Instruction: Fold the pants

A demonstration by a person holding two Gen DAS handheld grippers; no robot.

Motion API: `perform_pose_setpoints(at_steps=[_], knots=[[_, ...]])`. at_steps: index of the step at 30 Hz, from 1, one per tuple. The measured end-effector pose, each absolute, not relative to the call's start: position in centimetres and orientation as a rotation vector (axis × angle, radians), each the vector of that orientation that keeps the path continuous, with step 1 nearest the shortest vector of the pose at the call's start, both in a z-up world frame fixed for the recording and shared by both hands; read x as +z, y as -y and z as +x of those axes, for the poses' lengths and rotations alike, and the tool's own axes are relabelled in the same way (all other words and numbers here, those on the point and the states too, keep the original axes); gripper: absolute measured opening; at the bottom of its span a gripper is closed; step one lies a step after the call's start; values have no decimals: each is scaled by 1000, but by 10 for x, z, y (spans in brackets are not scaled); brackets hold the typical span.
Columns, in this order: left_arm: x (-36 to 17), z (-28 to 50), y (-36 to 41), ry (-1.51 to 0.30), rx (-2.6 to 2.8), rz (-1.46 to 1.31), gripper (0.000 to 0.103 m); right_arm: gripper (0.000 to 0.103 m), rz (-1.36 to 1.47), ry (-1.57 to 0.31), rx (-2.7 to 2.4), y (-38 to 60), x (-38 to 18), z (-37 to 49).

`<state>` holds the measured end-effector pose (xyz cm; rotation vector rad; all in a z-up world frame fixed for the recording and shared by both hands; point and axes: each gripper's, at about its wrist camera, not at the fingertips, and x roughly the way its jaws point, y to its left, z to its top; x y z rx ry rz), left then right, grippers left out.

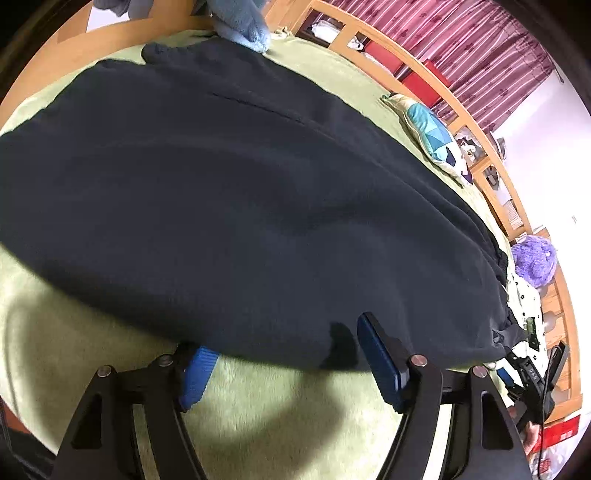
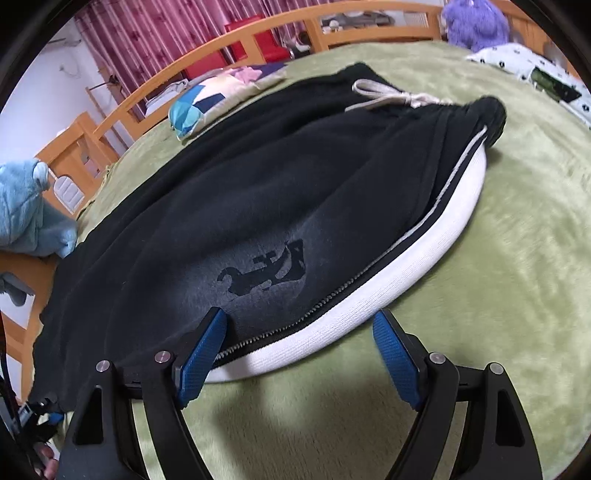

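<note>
One pair of black pants [image 2: 229, 206] lies spread across a green blanket [image 2: 498, 229], its white side stripe [image 2: 369, 288] and zip along the near edge, a pale drawstring [image 2: 384, 96] at the far waistband. Around it sit a patchwork pillow [image 2: 207, 103], a blue plush [image 2: 26, 210], a purple plush [image 2: 476, 22] and a spotted white cloth [image 2: 517, 61]. Wooden rails [image 2: 207, 51] ring the bed, with red-striped curtains [image 2: 155, 33] behind. Low at the near hem, the left gripper [image 1: 280, 354] has its fingers spread wide, one blue pad [image 1: 197, 376] slipped under the cloth. Hovering at the stripe, the right gripper [image 2: 299, 332] is likewise agape, holding nothing.
</note>
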<state>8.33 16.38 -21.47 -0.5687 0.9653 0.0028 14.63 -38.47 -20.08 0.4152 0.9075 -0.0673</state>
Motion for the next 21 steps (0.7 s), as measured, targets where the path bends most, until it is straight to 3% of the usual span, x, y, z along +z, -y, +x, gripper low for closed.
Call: perform_pose_setpoints(at_steps=[6, 7, 8, 10, 11, 12, 15, 21], knots=[[-213, 97, -168, -966, 42, -606, 68, 85, 502, -925, -88, 393, -212, 166], [-212, 99, -169, -968, 55, -600, 60, 85, 506, -926, -93, 393, -214, 170], [-212, 100, -170, -971, 74, -591, 44, 83, 499, -915, -97, 392, -213, 172], [-210, 104, -175, -979, 110, -595, 23, 66, 466, -899, -111, 389, -211, 174], [-210, 105, -179, -984, 110, -615, 18, 51, 443, -898, -121, 387, -210, 175], [-210, 105, -182, -988, 105, -630, 16, 41, 429, -898, -124, 387, -209, 177], [-195, 109, -185, -973, 93, -634, 12, 24, 488, -866, -85, 396, -204, 178], [-131, 132, -175, -885, 64, -489, 11, 19, 533, -784, -8, 402, -158, 184]])
